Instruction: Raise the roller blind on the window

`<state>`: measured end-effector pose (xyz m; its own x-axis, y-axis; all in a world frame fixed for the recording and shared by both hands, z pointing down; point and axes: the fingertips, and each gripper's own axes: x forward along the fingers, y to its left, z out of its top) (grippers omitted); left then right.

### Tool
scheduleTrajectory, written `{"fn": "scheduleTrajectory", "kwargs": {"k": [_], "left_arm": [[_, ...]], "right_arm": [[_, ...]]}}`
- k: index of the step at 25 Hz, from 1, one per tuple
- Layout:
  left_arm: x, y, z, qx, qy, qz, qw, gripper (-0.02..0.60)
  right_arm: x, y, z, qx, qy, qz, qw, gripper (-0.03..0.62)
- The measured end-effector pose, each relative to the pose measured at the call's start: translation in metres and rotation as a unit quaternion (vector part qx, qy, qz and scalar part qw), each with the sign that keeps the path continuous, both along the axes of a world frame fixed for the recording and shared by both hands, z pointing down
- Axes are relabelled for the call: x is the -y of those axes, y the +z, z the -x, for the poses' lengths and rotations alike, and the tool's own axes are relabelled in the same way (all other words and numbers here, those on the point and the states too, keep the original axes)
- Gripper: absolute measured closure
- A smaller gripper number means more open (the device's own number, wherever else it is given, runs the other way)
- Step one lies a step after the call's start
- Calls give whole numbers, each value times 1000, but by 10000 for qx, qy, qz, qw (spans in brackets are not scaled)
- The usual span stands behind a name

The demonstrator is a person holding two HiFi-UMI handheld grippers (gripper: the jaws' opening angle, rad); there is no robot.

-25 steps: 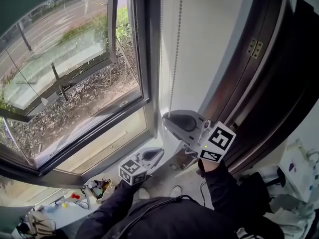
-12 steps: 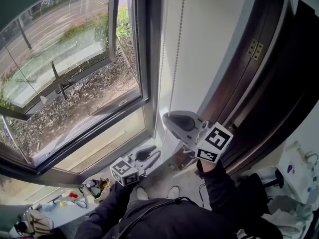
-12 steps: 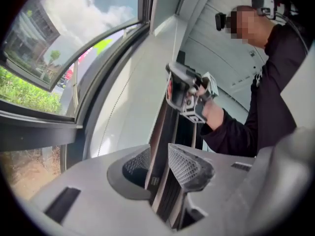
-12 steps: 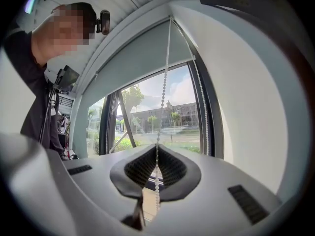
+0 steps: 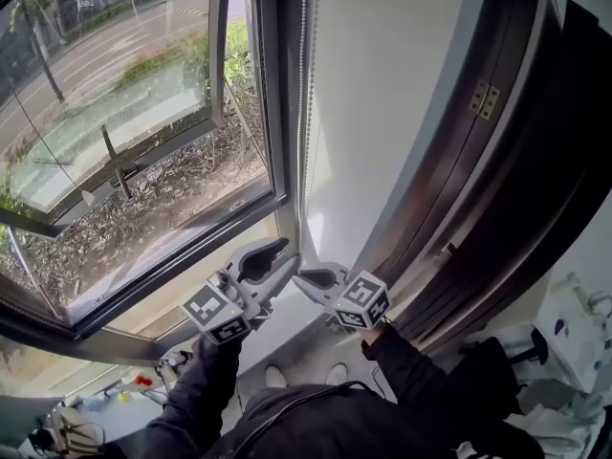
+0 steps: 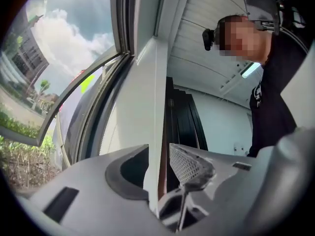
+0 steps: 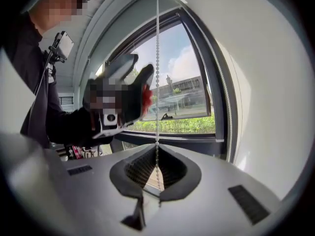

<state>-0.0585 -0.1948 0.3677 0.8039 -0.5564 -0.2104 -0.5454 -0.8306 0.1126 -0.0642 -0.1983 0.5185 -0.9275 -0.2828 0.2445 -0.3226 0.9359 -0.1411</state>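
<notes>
Right gripper (image 7: 157, 173) jaws pinch the bead chain (image 7: 157, 58), which hangs beside the window frame (image 5: 277, 113). Left gripper (image 5: 287, 256) jaws gape, empty, tilted upward. The right hand has dropped low. The left has risen beside it, its jaws just opened.

head cam: high, steep down | gripper cams: close, along jaws | head+R share: bead chain (image 7: 157, 43)

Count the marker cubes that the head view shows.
2. One cube sits on the left tongs, near the window frame; the other cube on the right tongs, beside it. None seems hidden.
</notes>
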Motion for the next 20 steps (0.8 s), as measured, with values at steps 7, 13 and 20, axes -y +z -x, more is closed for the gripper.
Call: {"fn": "scheduleTrajectory", "kwargs": {"k": [7,13,20], "left_arm": [[5,-26,-18,316,14,-374,9988,446],[4,-18,-27,482,61,-376,9981,448],[6,-17,-21,369,-45,-214,9991,563]], "right_arm": [[-28,77,4,-561,-356,584,9961,579],[-31,87,2,-713,-382,632,9947,579],[-35,87,5,-618,-429,682,9948,579]]}}
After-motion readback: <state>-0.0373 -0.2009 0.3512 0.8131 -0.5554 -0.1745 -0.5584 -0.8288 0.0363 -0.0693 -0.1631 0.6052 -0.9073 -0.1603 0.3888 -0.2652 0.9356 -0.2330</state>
